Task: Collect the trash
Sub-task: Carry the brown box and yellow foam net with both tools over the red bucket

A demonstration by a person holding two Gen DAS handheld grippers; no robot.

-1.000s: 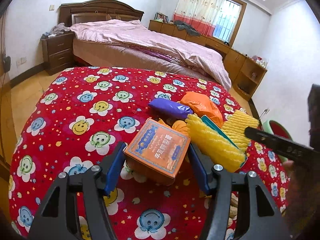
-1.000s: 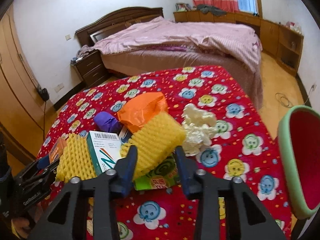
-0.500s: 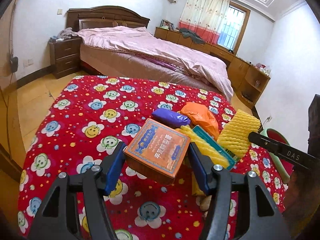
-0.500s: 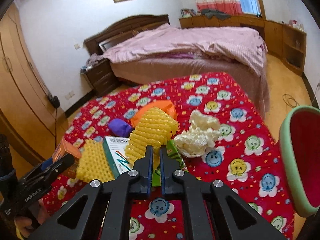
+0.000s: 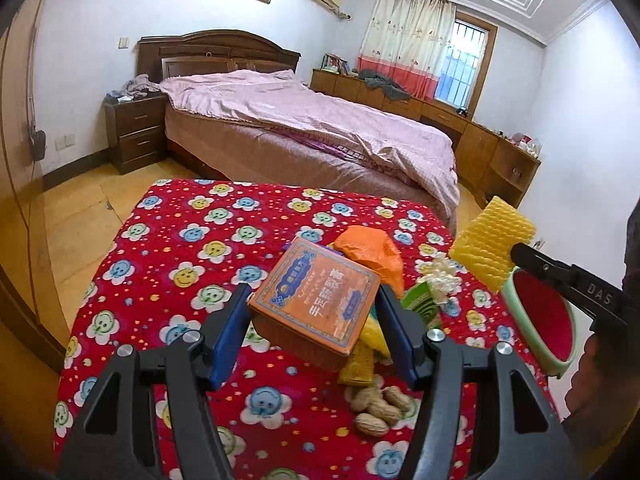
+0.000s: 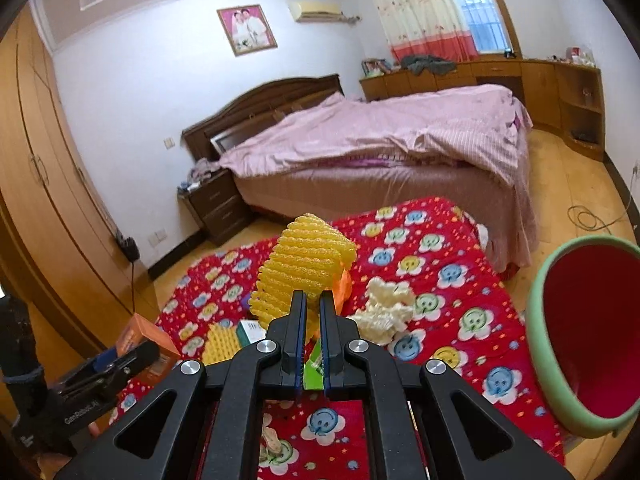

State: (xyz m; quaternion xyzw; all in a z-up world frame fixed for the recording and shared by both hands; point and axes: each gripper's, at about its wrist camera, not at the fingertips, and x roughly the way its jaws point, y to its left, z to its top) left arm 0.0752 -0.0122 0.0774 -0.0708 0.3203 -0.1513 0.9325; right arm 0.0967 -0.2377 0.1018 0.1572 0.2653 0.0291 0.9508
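- The left gripper (image 5: 314, 322) was clamped across the two short sides of a flat orange cardboard box with blue-bordered printed lid (image 5: 316, 300), held clear above the red smiley-flower-patterned cloth on the worktop (image 5: 168, 264).
- That box looked stiff and light, probably empty; gripping across its walls seemed sound, though a hard squeeze could buckle the card.
- The right gripper (image 6: 311, 332) had its jaws pressed almost together on the lower edge of a yellow ribbed foam-net sleeve (image 6: 304, 268), which stood up above the fingertips.
- The sleeve looked very light, soft and springy; it squashed nearly flat in the pinch, so an edge hold like this one should do, with little risk of slipping given the bumpy surface.
- From the left wrist view the same sleeve (image 5: 490, 248) hung to the right, just above the round green bin with red inside (image 5: 536, 320).
- In the right wrist view the bin (image 6: 576, 336) sat near the right edge of the worktop, mouth tilted toward the camera.
- Left on the cloth: an orange plastic bag (image 5: 370, 250), a crumpled white paper wad (image 6: 386, 312), a green carton (image 5: 420, 304), a second yellow foam piece (image 6: 218, 340), and peanut shells (image 5: 380, 408) near the camera.
- Both loads looked ready for the bin, as I judged it.
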